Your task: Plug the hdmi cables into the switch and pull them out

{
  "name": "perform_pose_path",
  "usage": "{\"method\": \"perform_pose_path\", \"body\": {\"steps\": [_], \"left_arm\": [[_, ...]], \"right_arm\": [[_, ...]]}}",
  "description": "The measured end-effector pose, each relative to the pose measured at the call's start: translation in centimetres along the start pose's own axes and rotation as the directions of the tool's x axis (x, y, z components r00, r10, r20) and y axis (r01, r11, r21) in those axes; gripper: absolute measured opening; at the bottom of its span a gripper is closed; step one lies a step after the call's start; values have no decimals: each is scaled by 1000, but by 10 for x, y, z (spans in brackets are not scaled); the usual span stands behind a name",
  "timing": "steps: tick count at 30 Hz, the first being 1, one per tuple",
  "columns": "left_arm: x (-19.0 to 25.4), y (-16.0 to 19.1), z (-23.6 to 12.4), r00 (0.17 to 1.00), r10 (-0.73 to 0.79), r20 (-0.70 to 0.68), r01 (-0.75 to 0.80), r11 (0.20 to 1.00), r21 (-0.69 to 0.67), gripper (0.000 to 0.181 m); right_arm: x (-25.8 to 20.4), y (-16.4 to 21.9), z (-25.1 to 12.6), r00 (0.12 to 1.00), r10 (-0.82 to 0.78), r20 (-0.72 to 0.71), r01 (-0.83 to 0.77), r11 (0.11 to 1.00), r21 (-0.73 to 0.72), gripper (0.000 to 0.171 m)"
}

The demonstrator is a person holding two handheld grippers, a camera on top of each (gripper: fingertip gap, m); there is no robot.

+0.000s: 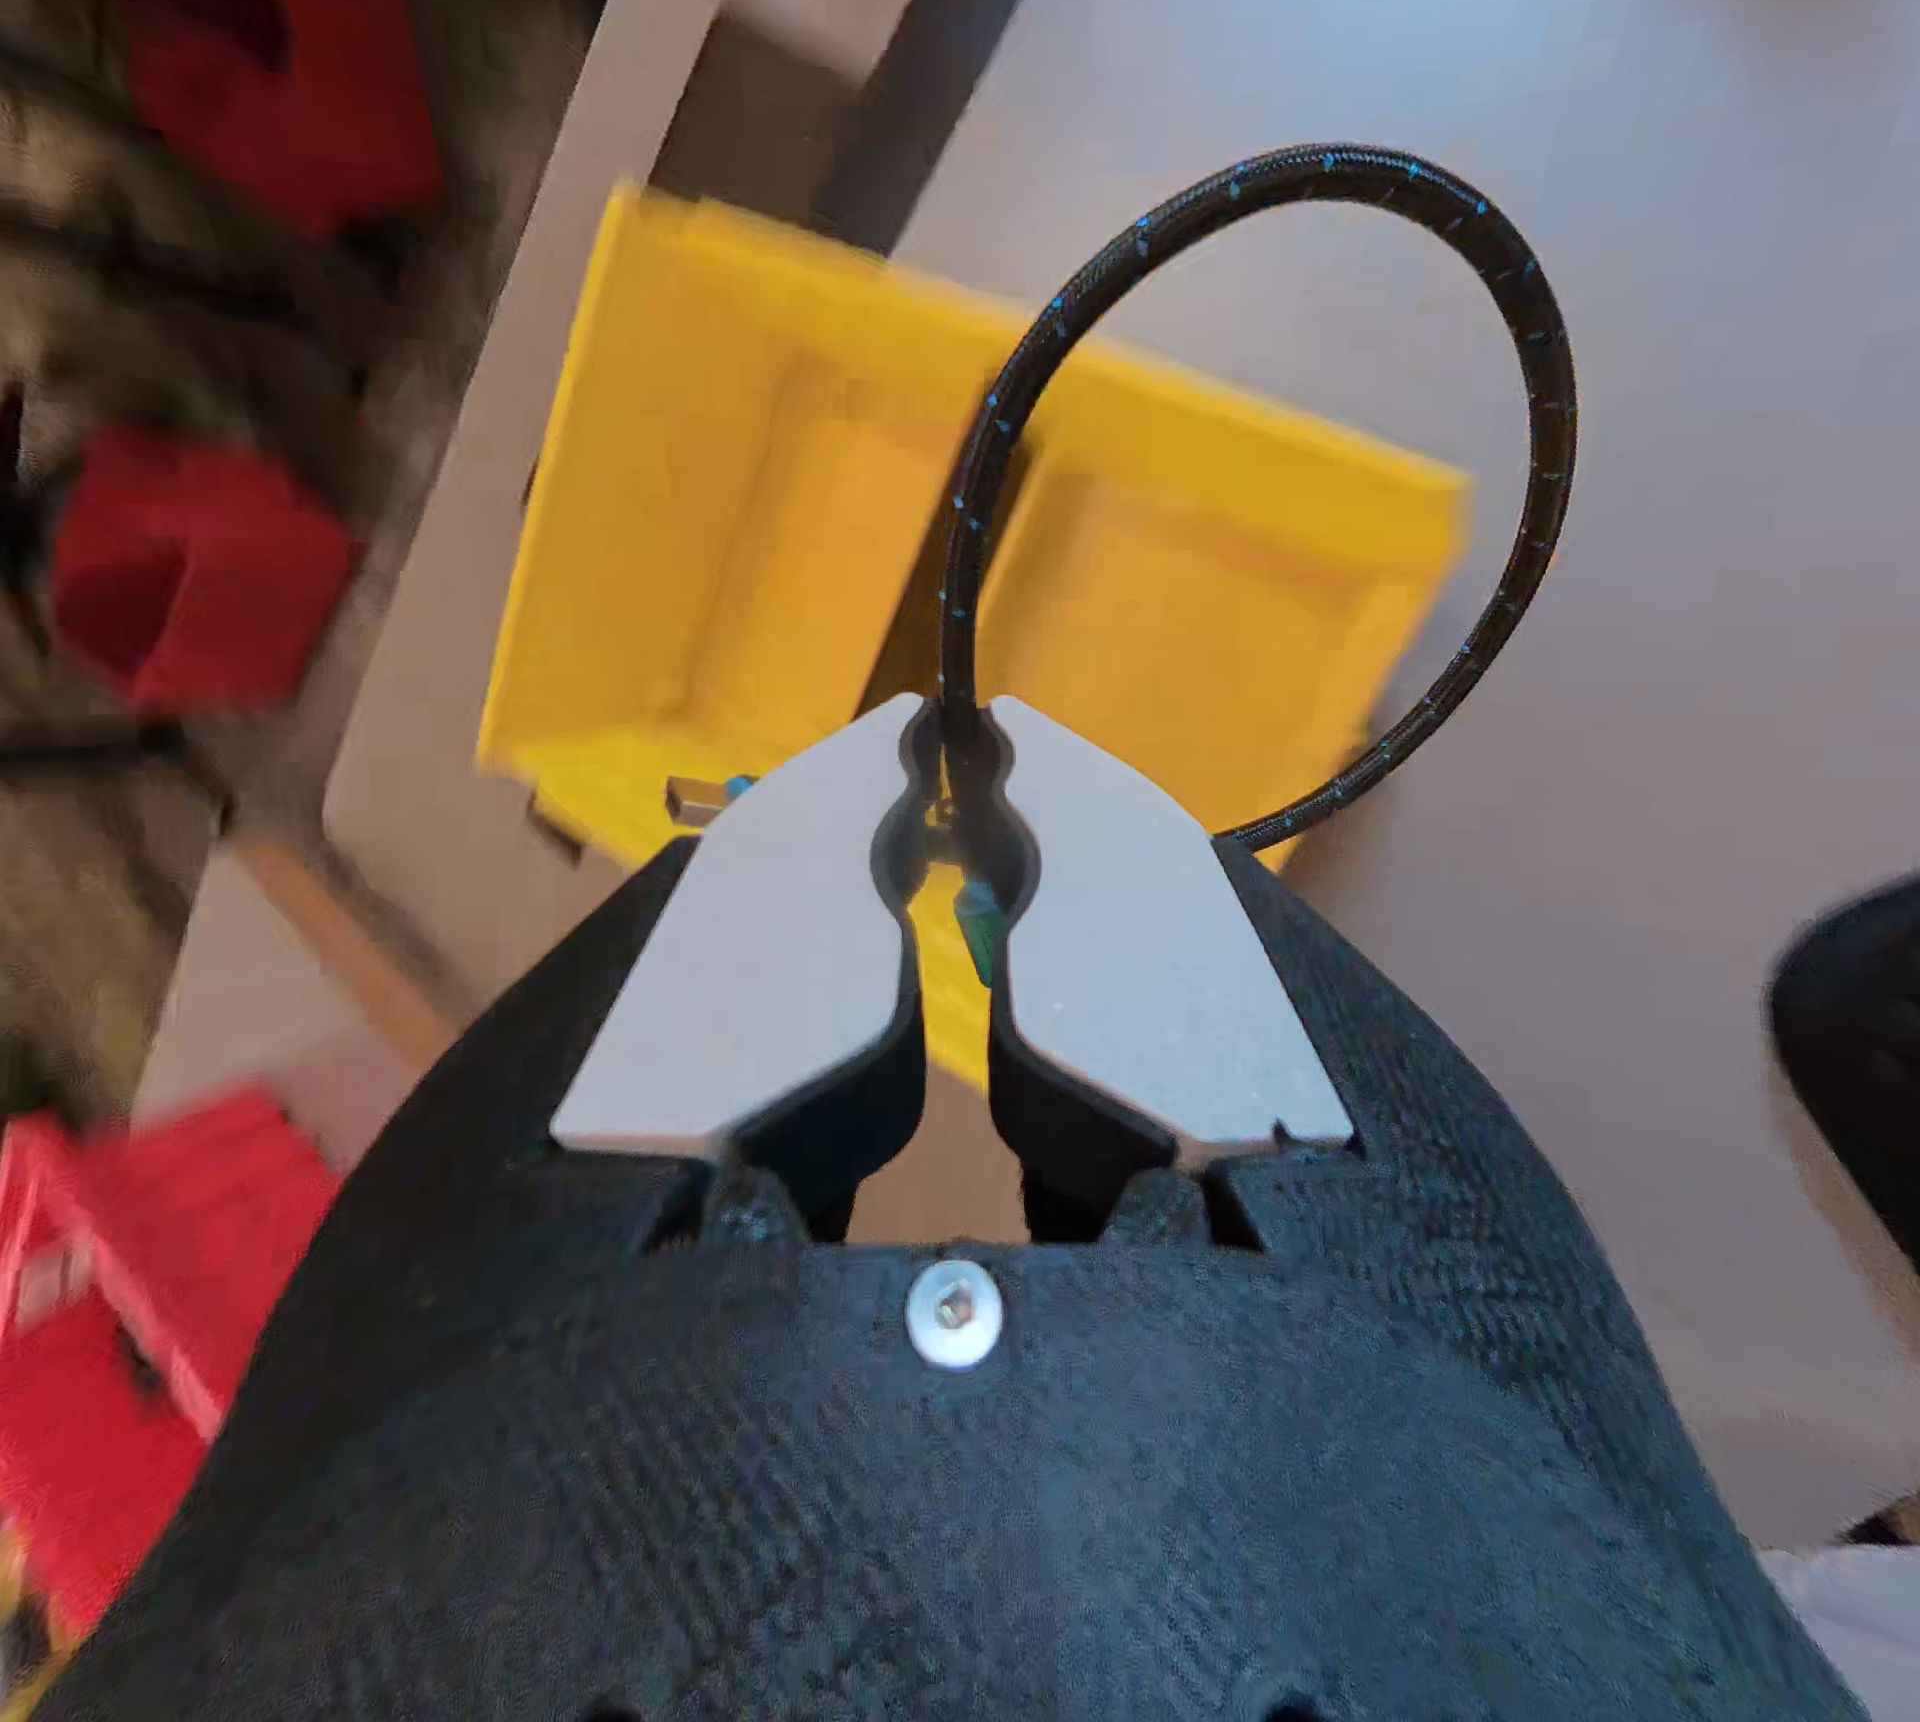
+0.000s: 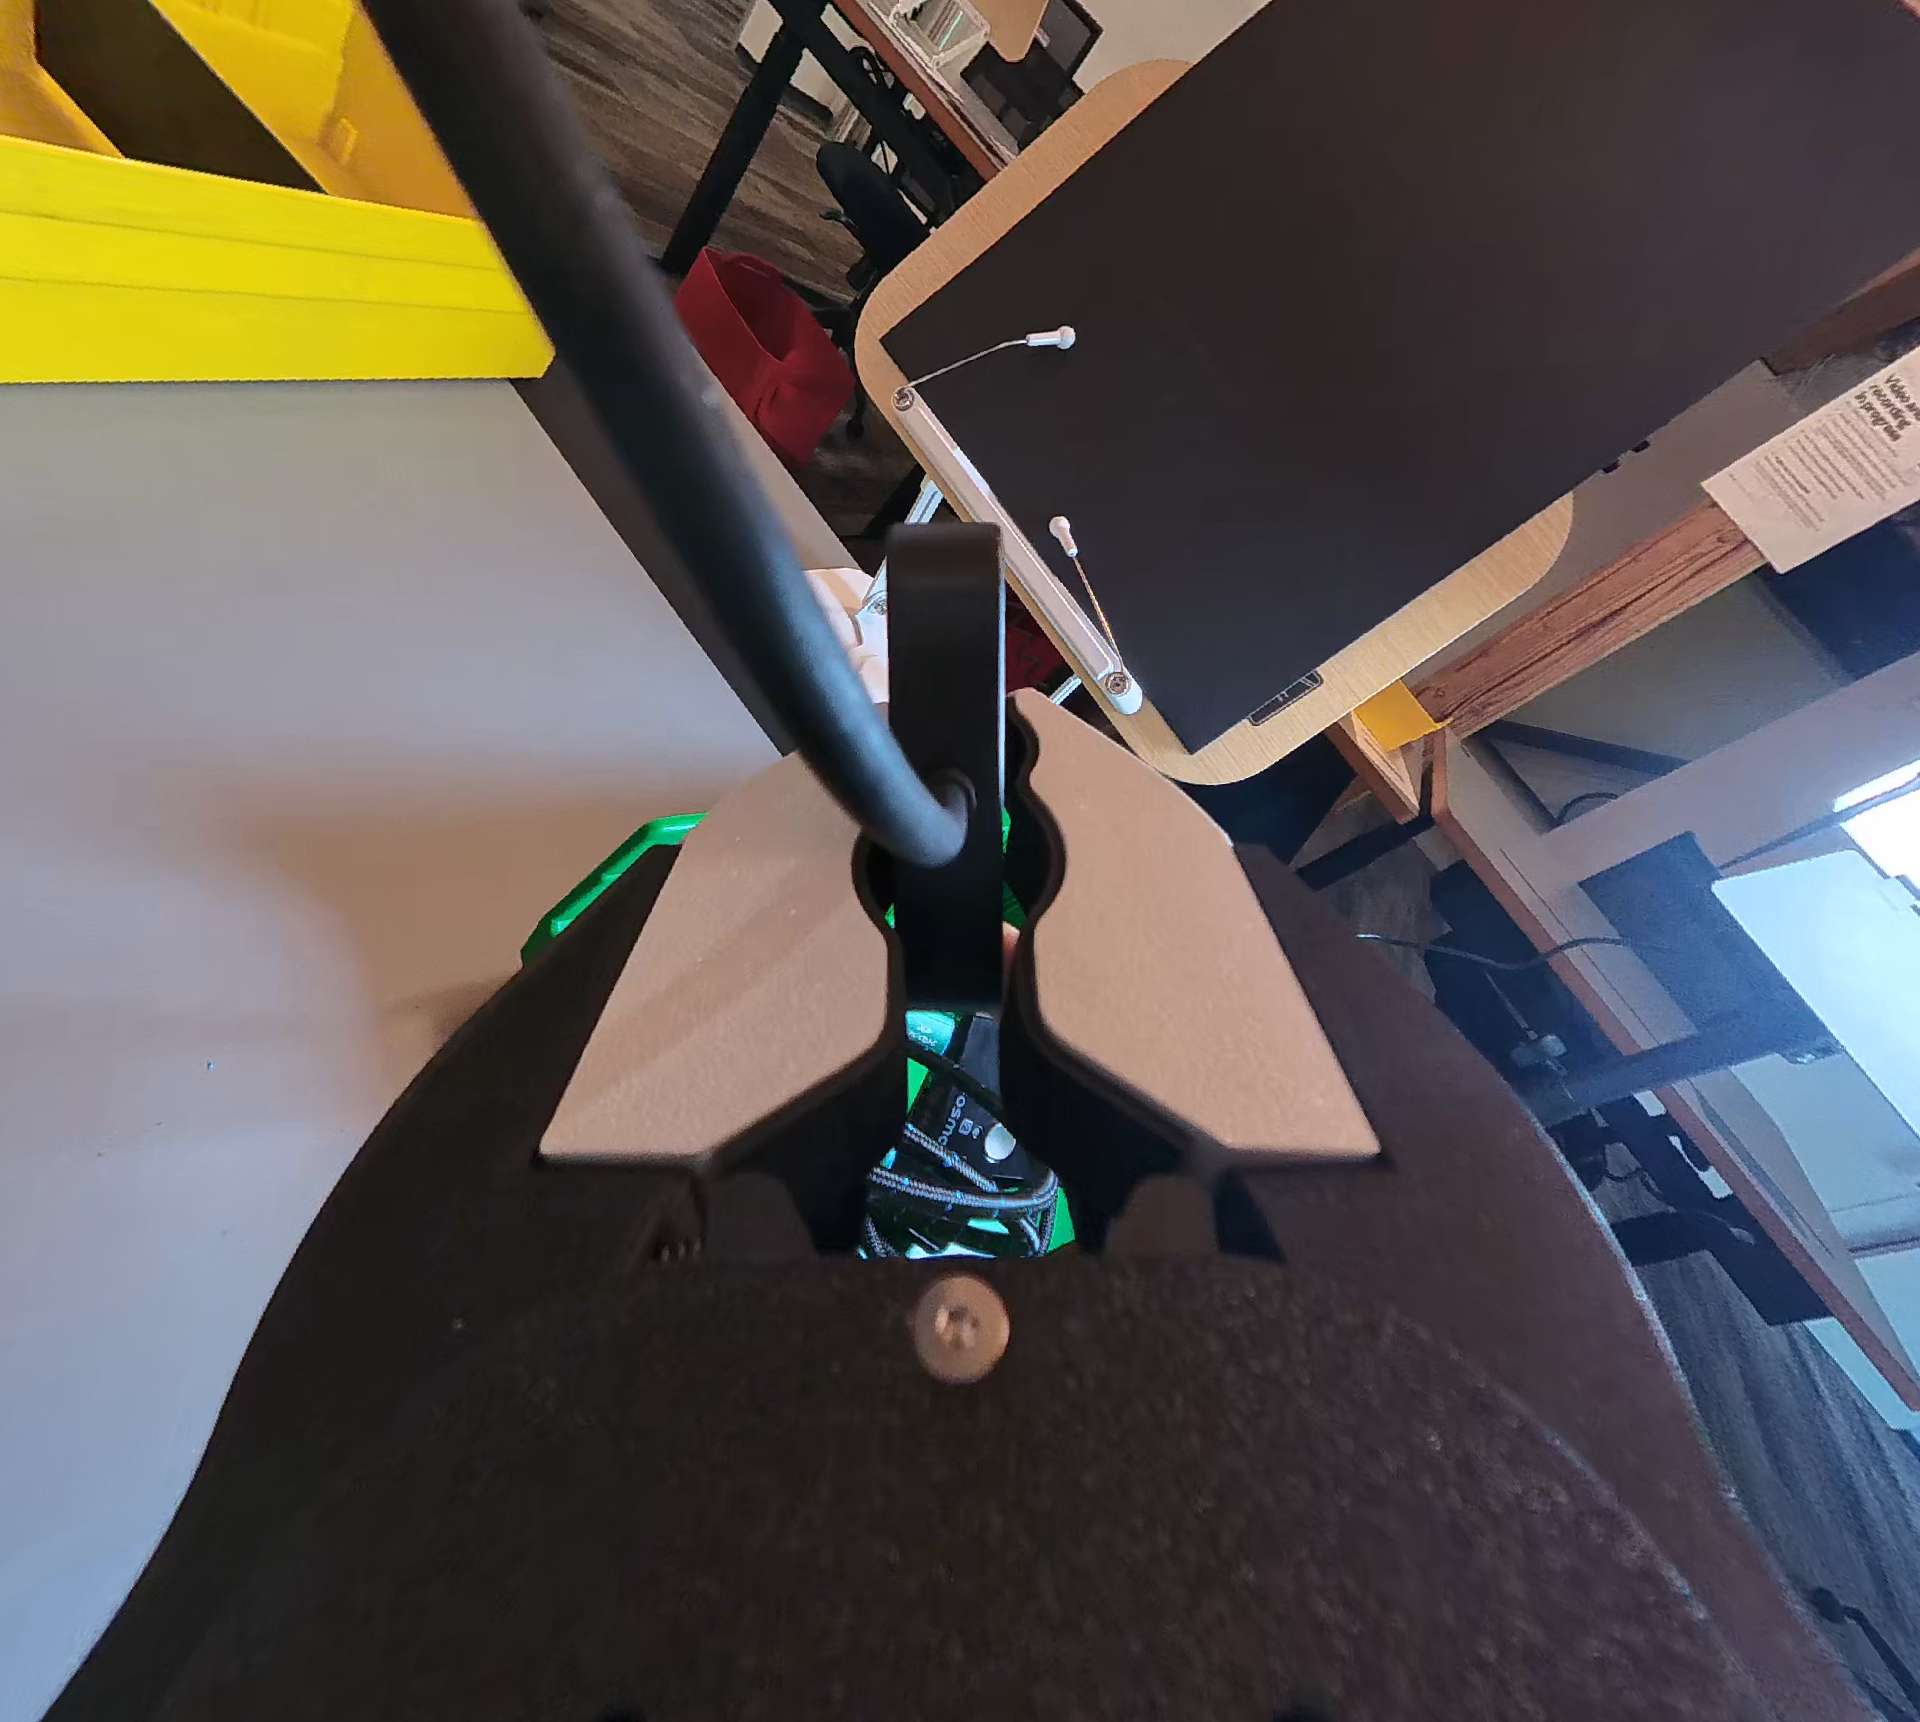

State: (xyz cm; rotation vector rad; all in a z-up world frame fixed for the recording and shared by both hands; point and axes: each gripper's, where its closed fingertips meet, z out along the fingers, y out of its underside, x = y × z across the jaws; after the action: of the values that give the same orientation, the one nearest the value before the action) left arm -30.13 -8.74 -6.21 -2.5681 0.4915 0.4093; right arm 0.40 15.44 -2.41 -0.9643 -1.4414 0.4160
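In the left wrist view my left gripper is shut on a black braided cable with blue flecks. The cable loops up and round to the right, above a yellow bin. A metal plug tip shows just left of the left finger; I cannot tell whether it belongs to the held cable. In the right wrist view my right gripper is shut on a flat black switch body, seen edge-on and standing upright between the fingers. A thick smooth black cable runs from it up to the left.
Both grippers are over a grey table. The yellow bin stands at its far left. A green bin with cables lies under the right gripper. Red bins sit on the floor. A black panel stands beyond the table edge. Across from one pair of fingers to the other is roughly 40 cm. The black panel is about 40 cm from my right fingertips and 50 cm from my left.
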Motion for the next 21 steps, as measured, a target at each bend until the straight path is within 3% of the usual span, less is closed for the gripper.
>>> {"method": "perform_pose_path", "body": {"steps": [1, 4, 6, 10, 12, 16, 21], "left_arm": [[24, -17, -6, 992, 101, -71, -95, 992, 83, 7], [105, -46, -1, 886, 412, -212, -355, 898, 260, 7], [164, -55, 20, 789, 530, -312, -429, 838, 338, 7], [258, -60, 79, 625, 631, -460, -483, 775, 408, 7], [285, -68, 103, 596, 646, -477, -473, 762, 442, 7], [292, -94, 121, 685, 610, -399, -414, 776, 475, 8], [274, -97, 115, 854, 410, -320, -295, 888, 351, 29]], "right_arm": [[-1, 0, 1, 1000, 1, 2, -1, 1000, 0, 15], [-2, -1, 1, 1000, -3, 2, 3, 1000, 0, 15], [-2, -2, 0, 1000, -10, -3, 10, 1000, -3, 15], [4, -1, -5, 1000, -15, -22, 15, 1000, -8, 15], [10, 1, -8, 999, -6, -34, 6, 1000, -7, 15], [22, 9, -12, 998, 24, -54, -24, 1000, -6, 15], [27, 9, -12, 997, 68, -45, -67, 998, 16, 15]]}}
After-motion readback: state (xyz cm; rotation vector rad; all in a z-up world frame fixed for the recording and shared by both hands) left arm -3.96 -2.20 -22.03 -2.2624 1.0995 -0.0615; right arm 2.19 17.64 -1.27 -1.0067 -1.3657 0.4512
